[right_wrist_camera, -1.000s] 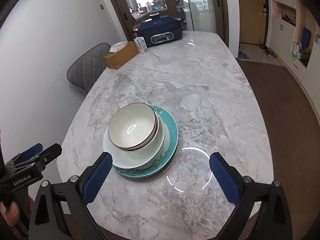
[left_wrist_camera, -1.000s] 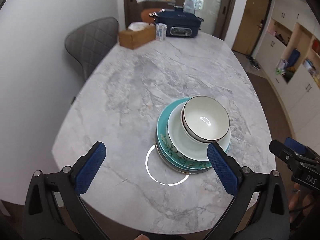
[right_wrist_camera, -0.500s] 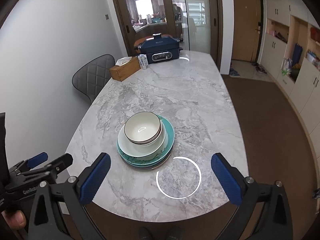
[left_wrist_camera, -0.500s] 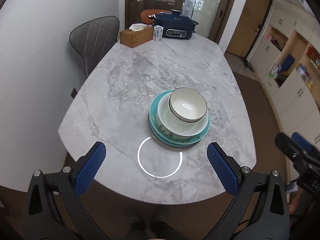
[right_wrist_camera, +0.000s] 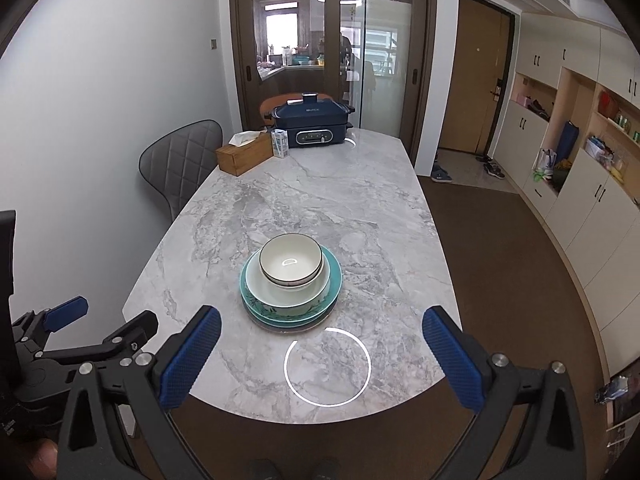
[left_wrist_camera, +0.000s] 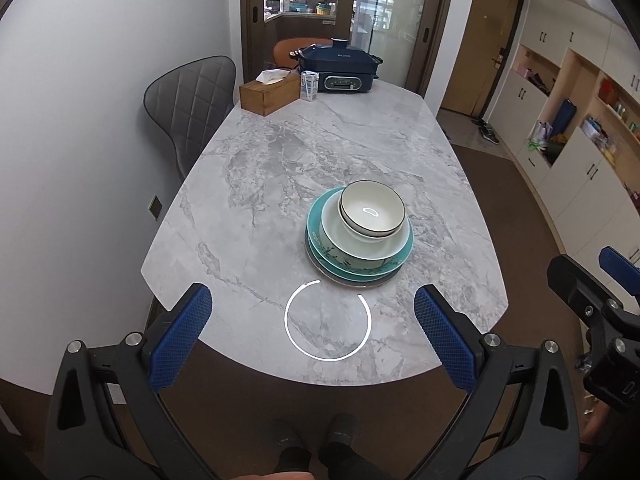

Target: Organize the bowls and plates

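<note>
A stack of dishes stands near the front end of the marble table (left_wrist_camera: 304,168). A white bowl with a dark rim (left_wrist_camera: 372,214) (right_wrist_camera: 291,261) sits on top, in a wider pale bowl (left_wrist_camera: 352,246) (right_wrist_camera: 280,294), on teal plates (left_wrist_camera: 320,216) (right_wrist_camera: 334,276). My left gripper (left_wrist_camera: 312,332) is open and empty, held back over the table's front edge. My right gripper (right_wrist_camera: 322,356) is open and empty, also back from the stack. Each gripper shows at the edge of the other's view.
At the table's far end stand a wooden tissue box (left_wrist_camera: 270,92) (right_wrist_camera: 244,154), a small carton (left_wrist_camera: 309,85) and a dark blue electric cooker (left_wrist_camera: 338,70) (right_wrist_camera: 310,124). A grey chair (left_wrist_camera: 188,100) stands at the left by the wall. Cabinets line the right wall.
Both grippers have pulled back and up from the stack, which now looks smaller and farther. The dishes have not moved. Both grippers stay open.
</note>
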Available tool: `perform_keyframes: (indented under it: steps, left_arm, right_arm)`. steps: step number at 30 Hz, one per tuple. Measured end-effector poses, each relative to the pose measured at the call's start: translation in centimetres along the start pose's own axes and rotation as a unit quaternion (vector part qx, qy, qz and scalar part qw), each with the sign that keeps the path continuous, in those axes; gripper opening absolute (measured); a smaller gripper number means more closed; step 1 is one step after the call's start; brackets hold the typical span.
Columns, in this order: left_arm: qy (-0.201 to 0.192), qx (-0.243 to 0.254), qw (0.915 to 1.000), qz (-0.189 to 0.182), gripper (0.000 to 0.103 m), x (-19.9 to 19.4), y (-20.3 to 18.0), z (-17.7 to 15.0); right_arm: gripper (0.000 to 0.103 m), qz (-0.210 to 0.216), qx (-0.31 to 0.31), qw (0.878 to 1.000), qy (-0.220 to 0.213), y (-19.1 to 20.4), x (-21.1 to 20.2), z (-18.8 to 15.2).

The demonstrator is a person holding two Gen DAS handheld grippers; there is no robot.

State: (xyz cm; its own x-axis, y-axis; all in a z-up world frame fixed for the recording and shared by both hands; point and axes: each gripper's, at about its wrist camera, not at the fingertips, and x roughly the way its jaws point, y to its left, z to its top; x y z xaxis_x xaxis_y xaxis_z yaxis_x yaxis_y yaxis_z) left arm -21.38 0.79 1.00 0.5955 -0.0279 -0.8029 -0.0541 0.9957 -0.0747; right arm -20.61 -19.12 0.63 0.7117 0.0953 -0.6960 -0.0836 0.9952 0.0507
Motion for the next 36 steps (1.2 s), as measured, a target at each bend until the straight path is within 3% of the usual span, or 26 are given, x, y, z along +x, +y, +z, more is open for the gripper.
perform_keyframes:
  steps: [14, 36]
  left_arm:
    - [0.009, 0.005, 0.9999, -0.011, 0.102, 0.14, 0.05, -0.52]
    - [0.016, 0.022, 0.9995, -0.019, 0.102, 0.52, 0.06, -0.3]
  right_arm:
    - [0.103, 0.017, 0.024, 1.0, 0.009, -0.4, -0.64, -0.39]
    - [0.103, 0.01, 0.036, 0.999, 0.012, -0.25, -0.95, -0.6]
